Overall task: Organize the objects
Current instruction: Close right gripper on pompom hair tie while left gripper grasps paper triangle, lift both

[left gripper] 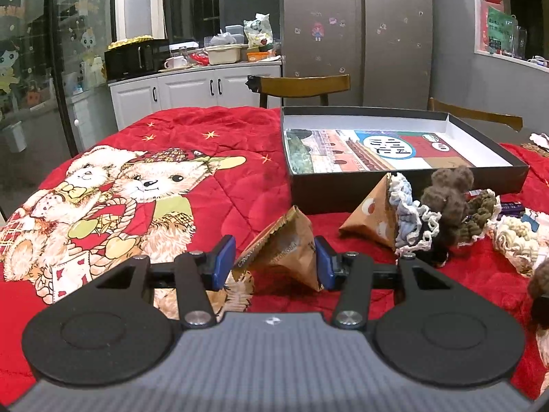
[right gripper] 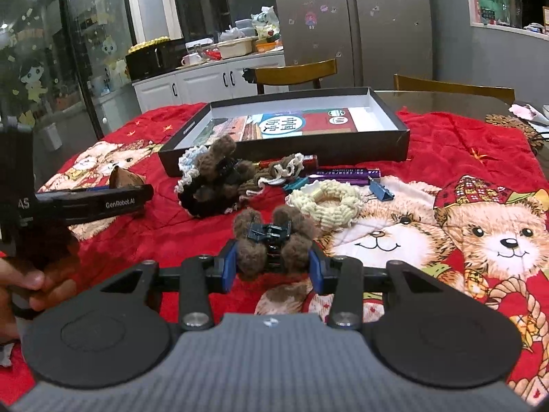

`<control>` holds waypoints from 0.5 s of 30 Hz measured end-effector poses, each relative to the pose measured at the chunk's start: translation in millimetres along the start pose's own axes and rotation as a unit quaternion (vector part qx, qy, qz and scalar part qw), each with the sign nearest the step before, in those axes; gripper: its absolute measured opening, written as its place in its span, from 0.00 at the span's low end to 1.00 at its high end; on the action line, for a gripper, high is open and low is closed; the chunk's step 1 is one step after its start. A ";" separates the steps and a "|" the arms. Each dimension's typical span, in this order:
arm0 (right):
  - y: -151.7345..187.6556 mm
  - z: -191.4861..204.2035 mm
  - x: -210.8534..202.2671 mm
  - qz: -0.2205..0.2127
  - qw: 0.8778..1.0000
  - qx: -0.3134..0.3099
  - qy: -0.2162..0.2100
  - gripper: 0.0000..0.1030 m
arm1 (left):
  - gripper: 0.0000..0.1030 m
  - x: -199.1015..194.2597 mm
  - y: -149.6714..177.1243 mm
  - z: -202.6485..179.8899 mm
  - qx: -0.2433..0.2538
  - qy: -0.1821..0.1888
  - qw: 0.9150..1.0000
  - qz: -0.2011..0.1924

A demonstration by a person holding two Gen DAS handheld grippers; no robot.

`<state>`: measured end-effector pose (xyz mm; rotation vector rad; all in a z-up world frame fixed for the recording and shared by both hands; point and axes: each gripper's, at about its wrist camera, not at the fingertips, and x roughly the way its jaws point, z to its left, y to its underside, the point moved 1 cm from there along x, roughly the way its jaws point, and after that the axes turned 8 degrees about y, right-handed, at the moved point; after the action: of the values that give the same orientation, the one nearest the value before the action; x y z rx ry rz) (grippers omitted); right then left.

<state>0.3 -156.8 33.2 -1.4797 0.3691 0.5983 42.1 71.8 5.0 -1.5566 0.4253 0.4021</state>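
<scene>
**Gripping a packet and a fuzzy clip over the red quilt**

Holding a brown triangular packet [left gripper: 279, 252] between its blue pads, the left gripper [left gripper: 274, 262] has both jaws pressed against the packet's sides, just above the red quilt [left gripper: 219, 185] with its teddy-bear print. A second triangular packet [left gripper: 369, 214] sits on the quilt ahead and to the right, touching a heap of crocheted pieces [left gripper: 442, 213] in blue, white, black and brown. Beyond them lies the open black box [left gripper: 405, 185], shallow and white-walled, with a printed picture sheet [left gripper: 370, 149] flat on its floor.

The right gripper [right gripper: 272, 262] is clamped on a brown fuzzy hair clip [right gripper: 274, 240], whose dark plastic hinge and spring show between the woolly lobes; the pads squeeze it from both sides. Ahead of it on the quilt rest a cream knitted scrunchie [right gripper: 326, 202], a blue binder clip [right gripper: 381, 192], a purple stick-shaped pack [right gripper: 346, 175] and more crocheted items, all lying near the front wall of the box. At the left edge of the right wrist view, a person's hand [right gripper: 24, 285] grasps the handle of the other gripper
</scene>
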 end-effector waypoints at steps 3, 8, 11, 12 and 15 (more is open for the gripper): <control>-3.5 0.5 -5.0 -0.006 1.000 0.003 0.001 0.44 | 0.54 -1.9 -0.2 0.2 -0.001 0.003 1.000 -0.006; -10.5 2.9 -14.7 -0.019 1.000 0.004 0.000 0.44 | 0.54 -5.9 -0.1 1.8 -0.005 0.013 1.000 -0.016; -16.2 5.0 -18.9 -0.026 1.000 0.006 0.001 0.44 | 0.54 -7.6 -0.4 2.1 -0.006 0.019 1.000 -0.022; -18.1 5.4 -19.7 -0.027 1.000 0.008 0.001 0.44 | 0.54 -8.2 -0.4 2.4 -0.006 0.022 0.999 -0.023; -25.4 6.0 -20.7 -0.030 0.999 0.018 -0.001 0.44 | 0.54 -10.9 -1.0 1.8 -0.003 0.027 0.999 -0.030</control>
<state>-2.3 -153.5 66.2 -1.4509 0.3304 0.5431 33.3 73.8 11.3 -1.5839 0.4188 0.3160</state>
